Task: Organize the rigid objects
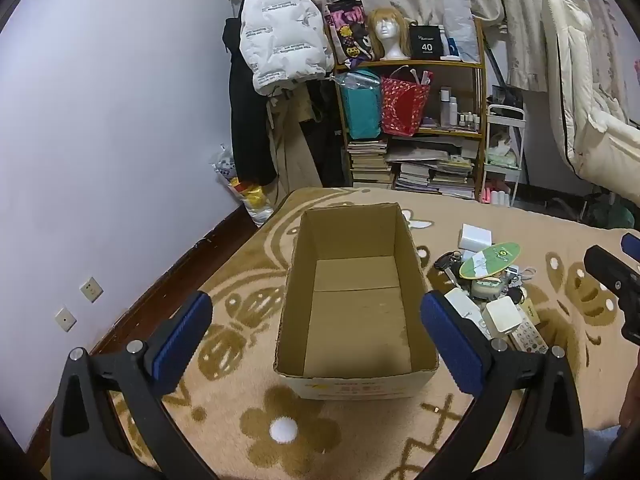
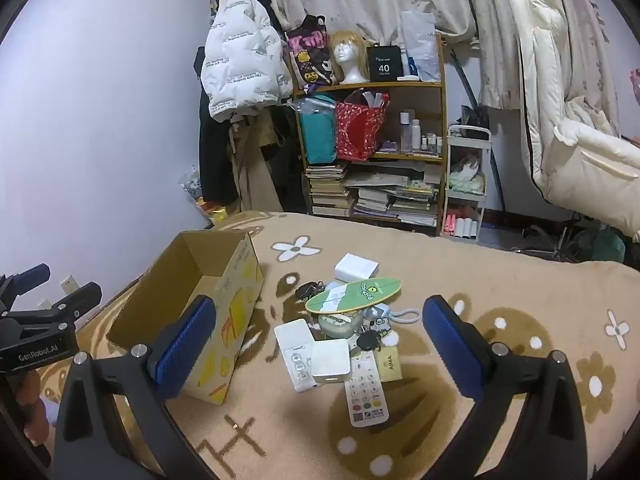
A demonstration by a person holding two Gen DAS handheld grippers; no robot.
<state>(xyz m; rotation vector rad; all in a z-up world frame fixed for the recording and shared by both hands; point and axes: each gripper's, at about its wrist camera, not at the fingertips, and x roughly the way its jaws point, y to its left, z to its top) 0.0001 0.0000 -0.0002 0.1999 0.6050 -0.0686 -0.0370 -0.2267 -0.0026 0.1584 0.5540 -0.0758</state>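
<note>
1. Both grippers hang over the carpet with jaws spread wide and nothing between them: the left gripper (image 1: 316, 344) frames the cardboard box (image 1: 356, 304) at the centre of its view, and the right gripper (image 2: 320, 348) frames the pile of small items at the centre of its own.
2. That box stands open-topped and bare inside, just left of the pile on the flowered carpet (image 2: 500, 280).
3. Lower centre of the right view holds the pile: a white remote control (image 2: 366, 392) nearest the camera, a small white square box (image 2: 330, 360) overlapping a flat white device (image 2: 296, 350), a green surfboard-shaped toy (image 2: 354, 294) lying across the top, and another white box (image 2: 356, 268) behind.
4. All look light and stiff. The remote seems the easiest first pick: lying apart at the edge, long and narrow, best pinched across its short width. Its smooth plastic may slip, so a mid-body hold suits it.
5. The surfboard toy rests on other pieces and could tip them if pulled sideways.
6. Only the left view shows the box floor; only the right view shows its yellow printed side and the remote's full length.
</note>
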